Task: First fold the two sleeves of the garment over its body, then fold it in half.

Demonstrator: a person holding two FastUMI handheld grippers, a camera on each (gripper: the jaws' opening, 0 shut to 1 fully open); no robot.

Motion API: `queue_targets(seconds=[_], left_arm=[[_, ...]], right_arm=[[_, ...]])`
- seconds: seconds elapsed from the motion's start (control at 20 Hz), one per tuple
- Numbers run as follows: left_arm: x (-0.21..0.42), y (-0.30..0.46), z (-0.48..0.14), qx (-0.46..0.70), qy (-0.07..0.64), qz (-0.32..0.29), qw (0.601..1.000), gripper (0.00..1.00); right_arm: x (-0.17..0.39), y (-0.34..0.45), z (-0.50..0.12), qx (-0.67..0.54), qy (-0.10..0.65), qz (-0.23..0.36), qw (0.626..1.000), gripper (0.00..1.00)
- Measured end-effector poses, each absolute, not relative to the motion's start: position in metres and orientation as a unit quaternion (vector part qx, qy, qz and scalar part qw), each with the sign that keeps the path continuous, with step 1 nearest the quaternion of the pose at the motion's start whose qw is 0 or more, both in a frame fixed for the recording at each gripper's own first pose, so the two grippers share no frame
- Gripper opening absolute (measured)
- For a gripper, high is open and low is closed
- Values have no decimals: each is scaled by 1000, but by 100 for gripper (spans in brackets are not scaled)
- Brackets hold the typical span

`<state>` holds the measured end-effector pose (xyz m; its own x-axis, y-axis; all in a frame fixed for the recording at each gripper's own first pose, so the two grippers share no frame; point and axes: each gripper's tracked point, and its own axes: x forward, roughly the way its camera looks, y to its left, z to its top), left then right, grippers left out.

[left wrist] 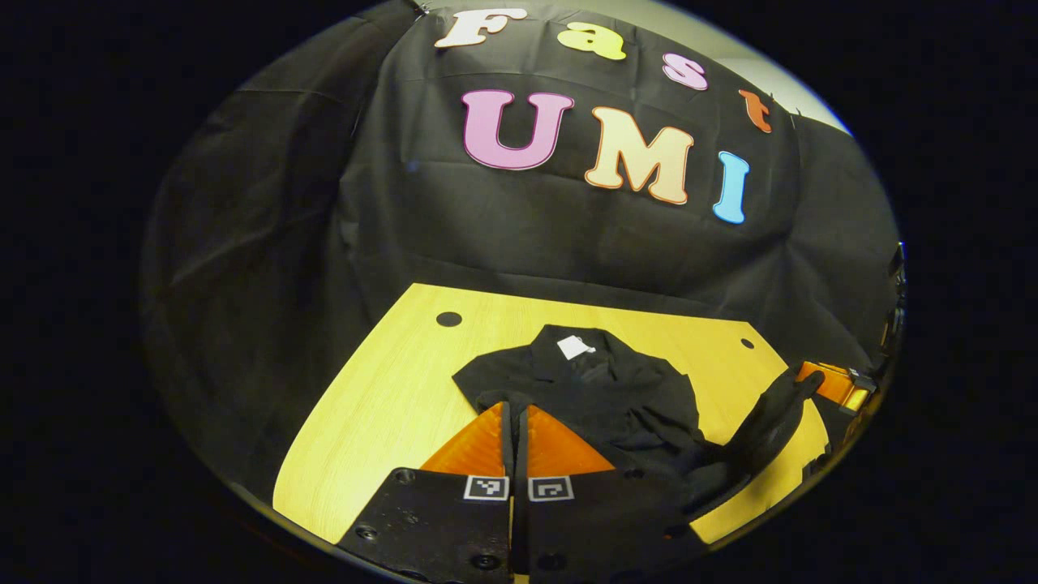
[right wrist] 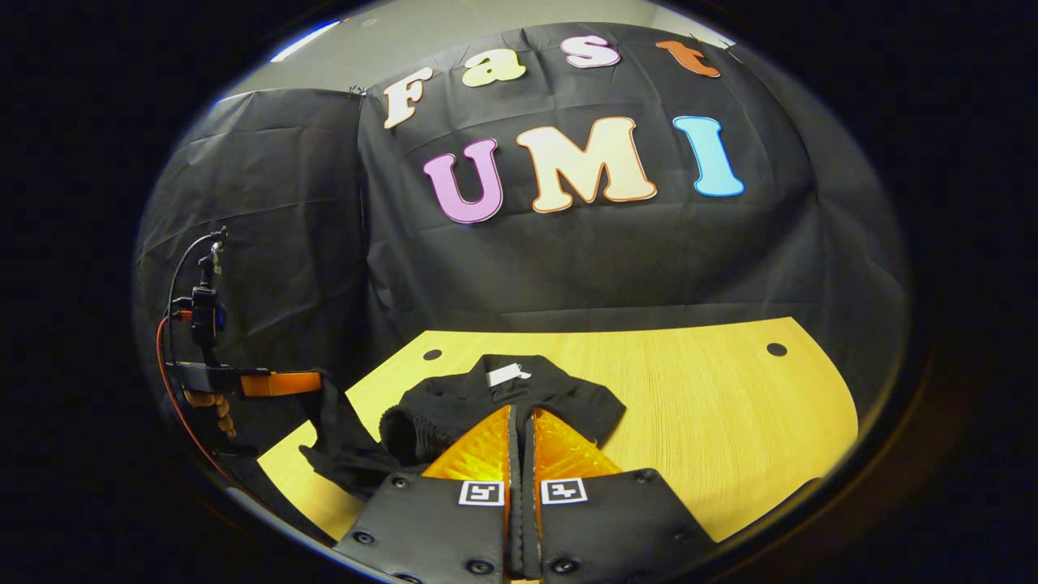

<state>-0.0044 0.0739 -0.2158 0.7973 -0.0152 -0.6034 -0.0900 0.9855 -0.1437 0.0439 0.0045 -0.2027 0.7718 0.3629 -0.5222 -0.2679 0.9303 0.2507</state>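
On the yellow wooden table (left wrist: 381, 389), which fills the lower half of both views and backs onto the black cloth wall (left wrist: 568, 235), a black garment (left wrist: 600, 389) lies spread with its collar toward the wall, so that the body forms a flat base for the sleeve folds. The garment appears to be a collared jacket or shirt, though its dark fabric hides most seams. In the left gripper view, one sleeve (left wrist: 770, 414) rises clear of the table toward the far gripper at the right edge; a lifted sleeve can be carried across the body without dragging the rest. The right gripper view shows the other side, where a sleeve (right wrist: 340, 438) hangs from the far gripper (right wrist: 280, 383) at the left, held by a hand (right wrist: 207, 403). Judged from this, the sleeve-folding step is in progress and the half fold is not yet done. The left gripper (left wrist: 514, 414) has its fingers drawn almost together, and a fold of dark cloth seems to be pinched between them. The right gripper (right wrist: 519, 418) is likewise nearly closed, tips over the garment; whether cloth sits between them cannot be told from its own view. A small white label (left wrist: 575, 347) marks the inside of the collar.
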Motion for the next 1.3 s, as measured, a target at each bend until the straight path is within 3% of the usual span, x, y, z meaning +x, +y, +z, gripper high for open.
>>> queue_targets(seconds=[0.6,0.7,0.75,0.85,0.9,1.3], left_arm=[[114,108,-260,-63,312,9,948,0],[125,125,-271,-35,309,40,950,0],[130,138,-272,-18,299,61,952,11],[141,156,-250,12,259,101,960,100],[144,156,-236,12,234,103,967,92],[108,118,-121,7,104,76,992,94]], right_arm=[[166,-1,-241,49,293,91,951,2],[180,-6,-259,38,312,71,947,2],[178,-15,-259,33,316,49,947,35],[187,-23,-249,20,290,18,957,100],[190,-24,-236,16,270,12,963,96],[131,-15,-149,19,159,19,987,97]])
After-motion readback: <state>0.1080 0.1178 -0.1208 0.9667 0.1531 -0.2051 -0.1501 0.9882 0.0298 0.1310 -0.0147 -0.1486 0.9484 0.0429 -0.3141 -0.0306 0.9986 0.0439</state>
